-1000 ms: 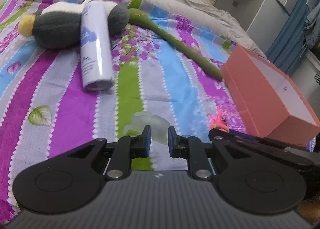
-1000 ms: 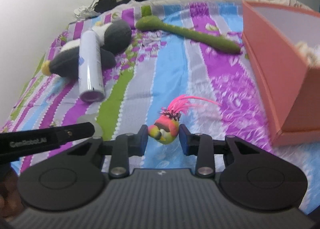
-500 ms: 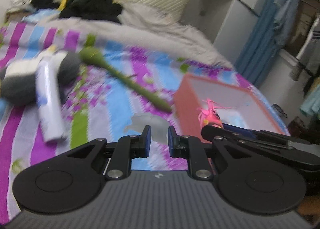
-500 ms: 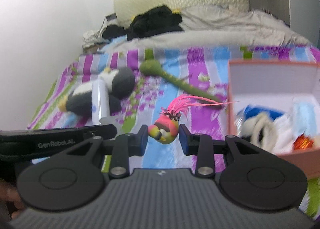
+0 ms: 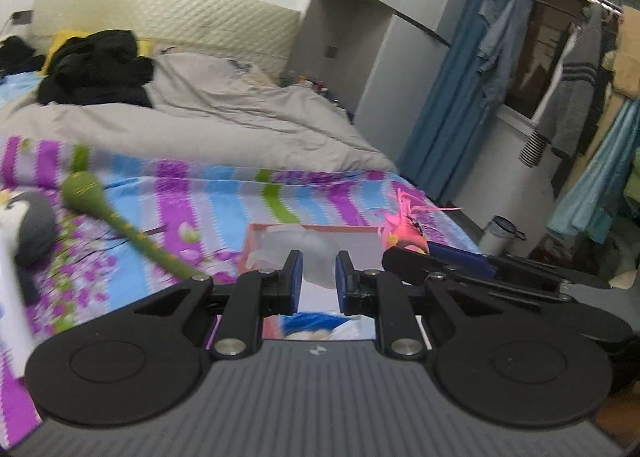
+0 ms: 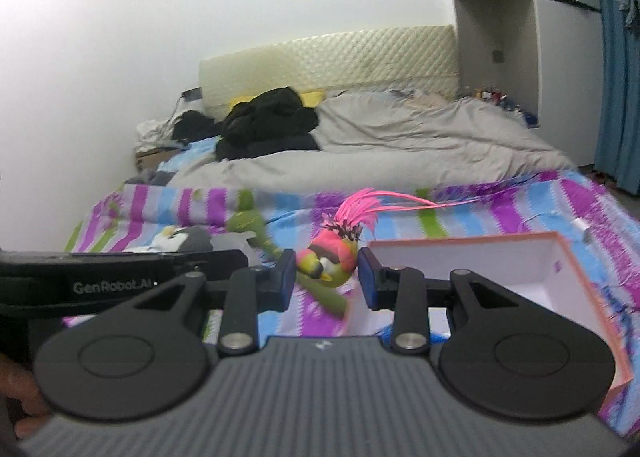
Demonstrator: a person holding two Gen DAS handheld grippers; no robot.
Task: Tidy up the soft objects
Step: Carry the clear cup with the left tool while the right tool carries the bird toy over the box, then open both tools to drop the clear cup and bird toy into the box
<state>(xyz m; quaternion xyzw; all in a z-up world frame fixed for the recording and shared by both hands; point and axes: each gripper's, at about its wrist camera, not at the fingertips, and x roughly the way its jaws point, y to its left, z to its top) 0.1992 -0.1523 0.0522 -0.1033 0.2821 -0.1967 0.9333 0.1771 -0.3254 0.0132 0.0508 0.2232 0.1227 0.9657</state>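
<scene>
My left gripper (image 5: pixel 317 271) is shut on a soft translucent white piece (image 5: pixel 308 249), held above the open pink box (image 5: pixel 256 231). My right gripper (image 6: pixel 327 273) is shut on a small pink-and-green toy bird (image 6: pixel 330 255) with long pink feathers, just left of the pink box (image 6: pixel 576 285). The bird (image 5: pixel 404 231) and the right gripper's arm show at the right of the left wrist view. Blue and white soft things (image 5: pixel 316 323) lie inside the box. A grey-and-white penguin plush (image 5: pixel 30 225) and a long green plush (image 5: pixel 120 221) lie on the striped bedspread (image 5: pixel 224 193).
A white spray can (image 5: pixel 10 289) lies blurred at the left edge. A grey duvet (image 5: pixel 240 117) and black clothes (image 5: pixel 96 65) fill the far end of the bed. A wardrobe (image 5: pixel 384 37), blue curtain (image 5: pixel 464 97) and hanging clothes (image 5: pixel 580 97) stand to the right.
Both grippers have risen from the bedspread with their objects and moved toward the pink box; the box's open inside has come into view below them.
</scene>
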